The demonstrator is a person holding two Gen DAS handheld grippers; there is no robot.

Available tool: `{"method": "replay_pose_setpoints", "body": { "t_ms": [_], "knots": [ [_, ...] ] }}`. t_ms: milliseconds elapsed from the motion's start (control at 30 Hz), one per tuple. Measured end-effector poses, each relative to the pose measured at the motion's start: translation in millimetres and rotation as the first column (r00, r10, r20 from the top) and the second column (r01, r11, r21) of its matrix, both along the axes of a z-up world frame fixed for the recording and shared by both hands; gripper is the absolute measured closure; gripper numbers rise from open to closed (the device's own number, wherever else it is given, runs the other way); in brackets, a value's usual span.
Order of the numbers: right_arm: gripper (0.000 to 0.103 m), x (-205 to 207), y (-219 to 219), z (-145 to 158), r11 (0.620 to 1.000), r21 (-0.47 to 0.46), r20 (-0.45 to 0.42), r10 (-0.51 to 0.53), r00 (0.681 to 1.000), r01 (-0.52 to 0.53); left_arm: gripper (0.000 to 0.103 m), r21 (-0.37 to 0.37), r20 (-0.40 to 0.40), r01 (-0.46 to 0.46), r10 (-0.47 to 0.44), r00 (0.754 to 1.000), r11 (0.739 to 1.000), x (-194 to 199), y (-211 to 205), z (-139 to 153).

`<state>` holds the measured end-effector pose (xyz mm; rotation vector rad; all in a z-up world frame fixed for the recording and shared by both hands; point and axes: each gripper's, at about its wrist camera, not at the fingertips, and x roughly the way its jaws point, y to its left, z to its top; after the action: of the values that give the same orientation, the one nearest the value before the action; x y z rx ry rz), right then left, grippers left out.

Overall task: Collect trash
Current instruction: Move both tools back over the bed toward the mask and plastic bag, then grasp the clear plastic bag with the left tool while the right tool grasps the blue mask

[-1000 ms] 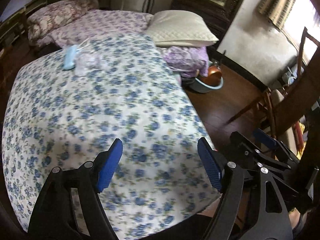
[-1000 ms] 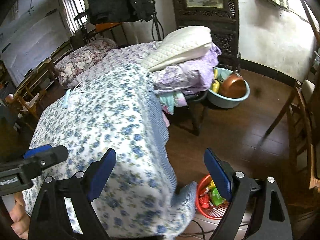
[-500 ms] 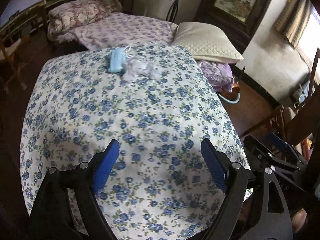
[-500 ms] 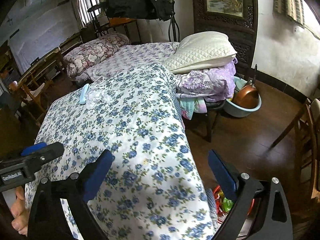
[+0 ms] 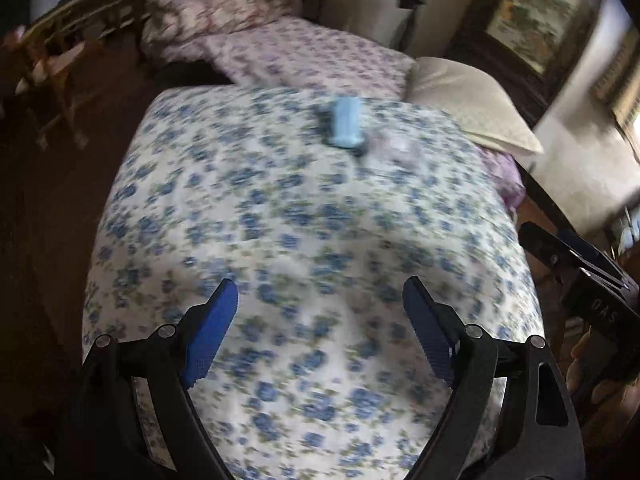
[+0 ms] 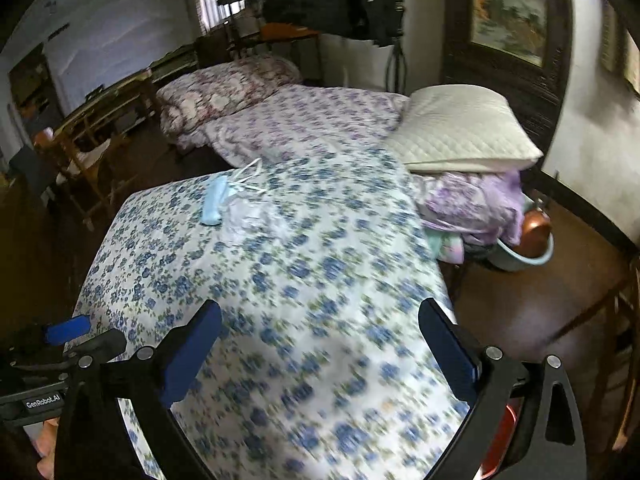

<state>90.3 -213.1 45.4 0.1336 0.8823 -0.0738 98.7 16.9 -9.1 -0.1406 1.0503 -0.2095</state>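
Observation:
A light blue face mask (image 6: 213, 201) lies on the far part of the blue-flowered bedspread (image 6: 320, 280), with a clear crumpled plastic wrapper (image 6: 250, 216) beside it. The mask (image 5: 345, 127) and the wrapper (image 5: 394, 146) show blurred in the left wrist view. My left gripper (image 5: 320, 332) is open and empty above the near end of the bed. My right gripper (image 6: 320, 348) is open and empty, also above the near end, to the right of the left one. Both are far from the trash.
A cream pillow (image 6: 464, 132) rests on purple bedding at the right. A basin with a copper pot (image 6: 532, 240) stands on the floor. A red basket's rim (image 6: 506, 440) shows behind my right finger. Wooden chairs (image 6: 92, 148) stand left.
Both grippers have risen and moved forward over the bed, toward the mask and wrapper. The red basket has dropped almost out of the right wrist view. Both jaws stay open.

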Motion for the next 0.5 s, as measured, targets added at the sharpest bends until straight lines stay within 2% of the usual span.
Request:
{"method": "replay_pose_setpoints", "body": {
  "t_ms": [100, 300, 500],
  "knots": [
    [0.006, 26, 12, -9, 1.000, 0.001, -0.011, 0.027, 1.000, -0.027, 0.021, -0.016, -0.025, -0.076, 0.076, 0.997, 0.997, 10, 19, -9],
    [0.006, 74, 35, -31, 0.997, -0.022, -0.071, 0.076, 0.995, -0.078, 0.021, -0.002, -0.052, -0.128, 0.127, 0.990, 0.992, 24, 33, -22],
    [0.006, 102, 55, -38, 0.990, -0.070, -0.062, 0.116, 0.991, -0.120, 0.021, 0.032, 0.011, -0.156, 0.156, 0.988, 0.987, 37, 35, -26]
  ]
}}
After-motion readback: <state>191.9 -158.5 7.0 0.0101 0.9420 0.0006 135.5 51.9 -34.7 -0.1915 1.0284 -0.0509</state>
